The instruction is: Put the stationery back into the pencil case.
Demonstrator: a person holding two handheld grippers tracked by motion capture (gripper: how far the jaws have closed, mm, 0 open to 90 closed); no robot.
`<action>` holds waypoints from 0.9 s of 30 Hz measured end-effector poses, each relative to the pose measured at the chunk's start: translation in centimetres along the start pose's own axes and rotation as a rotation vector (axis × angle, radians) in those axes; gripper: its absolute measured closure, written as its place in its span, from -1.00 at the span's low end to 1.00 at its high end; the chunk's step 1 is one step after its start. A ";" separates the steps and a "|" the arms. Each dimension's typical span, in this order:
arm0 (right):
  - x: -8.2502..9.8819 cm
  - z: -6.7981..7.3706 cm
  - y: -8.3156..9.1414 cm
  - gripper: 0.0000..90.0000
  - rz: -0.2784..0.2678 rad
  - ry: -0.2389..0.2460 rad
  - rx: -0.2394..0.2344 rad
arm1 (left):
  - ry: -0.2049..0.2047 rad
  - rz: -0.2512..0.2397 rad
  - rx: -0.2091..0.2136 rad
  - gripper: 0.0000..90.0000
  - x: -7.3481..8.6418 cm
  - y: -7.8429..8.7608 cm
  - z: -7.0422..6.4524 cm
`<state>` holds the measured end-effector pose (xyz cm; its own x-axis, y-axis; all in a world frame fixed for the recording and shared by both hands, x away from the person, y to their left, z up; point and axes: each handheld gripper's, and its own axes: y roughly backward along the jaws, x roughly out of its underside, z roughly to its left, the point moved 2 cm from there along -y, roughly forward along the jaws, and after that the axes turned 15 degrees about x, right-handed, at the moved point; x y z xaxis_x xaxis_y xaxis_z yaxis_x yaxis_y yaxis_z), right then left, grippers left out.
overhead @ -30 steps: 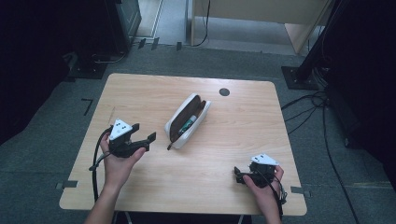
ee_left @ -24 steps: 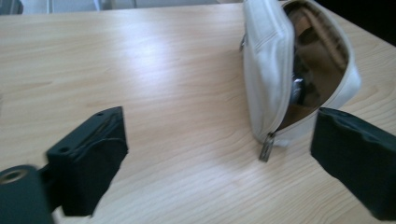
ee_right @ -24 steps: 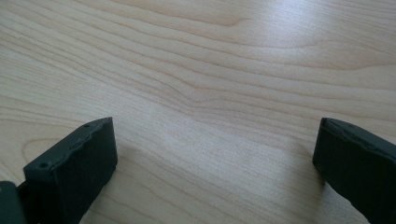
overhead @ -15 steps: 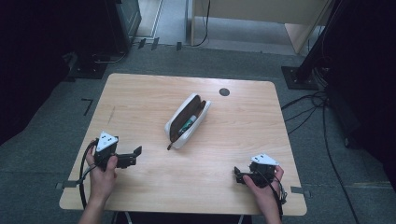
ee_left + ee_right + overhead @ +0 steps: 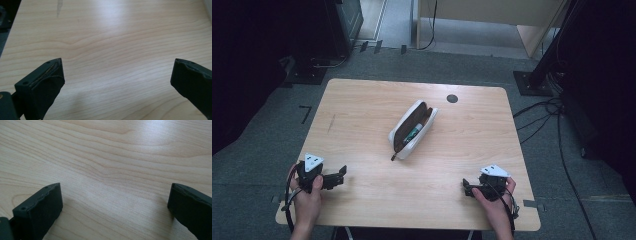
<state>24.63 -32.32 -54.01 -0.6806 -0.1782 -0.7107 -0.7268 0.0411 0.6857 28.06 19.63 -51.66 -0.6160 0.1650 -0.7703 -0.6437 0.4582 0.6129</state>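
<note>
Resting near the front edge of the bench [image 5: 362,100], both grippers are sitting well apart from the pencil case [image 5: 413,129], which is lying open-mouthed at the middle of the bench, tilted on a diagonal with its zip pull trailing toward the person. A green pen [image 5: 414,132] is showing inside the dark lining.

The left gripper [image 5: 338,176] is lying at the near left, its jaws standing wide; they have just been opening, and the left gripper view is showing only bare wood grain between them. The right gripper [image 5: 468,187] is sitting at the near right, jaws likewise spread wide over empty wood in the right gripper view. Neither is holding anything.

Judging from this layout, the hands are parking at their home spots, and the work on the case looks either finished or paused. Doing this step well is mostly a matter of staying tidy: keeping both grippers low and flat, jaws pointing inward at the bench and not hanging off its edge, and keeping the trailing cables clear of the case so a tug is not dragging it.

Should the case need another reach, approaching along its long axis would probably be serving best, one gripper pinning the white shell while the other is going for the zip pull.
</note>
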 end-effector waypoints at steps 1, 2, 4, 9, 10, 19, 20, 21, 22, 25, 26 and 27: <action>0.0 0.0 0.0 -1.00 0.000 0.000 0.000 | 0.001 0.004 -0.003 -1.00 0.2 -0.1 0.1; 0.0 0.0 0.0 -1.00 0.000 0.000 0.000 | 0.004 0.010 -0.010 -1.00 0.4 -0.3 0.2; 0.0 0.0 0.0 -1.00 0.000 0.001 0.000 | 0.004 0.028 -0.022 -1.00 0.6 -0.6 0.4; -0.1 0.0 -0.1 -1.00 0.004 -0.001 -0.001 | 0.003 0.059 -0.059 -1.00 0.9 -0.8 0.8; -0.1 0.0 -0.1 -1.00 0.002 -0.001 0.000 | 0.000 0.069 -0.058 -1.00 0.9 -0.9 0.9; -0.1 0.0 -0.1 -1.00 0.002 -0.001 0.000 | 0.013 0.129 -0.010 -1.00 0.9 -1.3 1.3; -0.1 0.0 -0.1 -1.00 0.002 -0.001 0.000 | 0.010 0.129 -0.009 -1.00 0.8 -1.3 1.4; -0.1 0.0 -0.1 -1.00 0.002 -0.001 0.000 | 0.009 0.130 -0.008 -1.00 0.8 -1.3 1.3; -0.1 0.0 -0.1 -1.00 0.002 -0.001 0.000 | 0.008 0.130 -0.006 -1.00 0.8 -1.4 1.3; -0.1 0.0 -0.1 -1.00 0.002 -0.001 0.000 | 0.005 0.131 -0.002 -1.00 0.8 -1.4 1.3; -0.1 0.0 -0.1 -1.00 0.002 -0.001 0.000 | 0.006 0.131 -0.001 -1.00 0.8 -1.4 1.3; -0.1 0.0 -0.1 -1.00 0.002 -0.001 -0.001 | 0.008 0.128 -0.001 -1.00 0.8 -1.4 1.3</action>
<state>24.77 -32.27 -54.02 -0.6818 -0.1773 -0.7097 -0.7256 0.0408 0.6869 29.07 20.21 -53.36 -0.6968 0.2157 -0.6841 -0.5597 0.4329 0.7066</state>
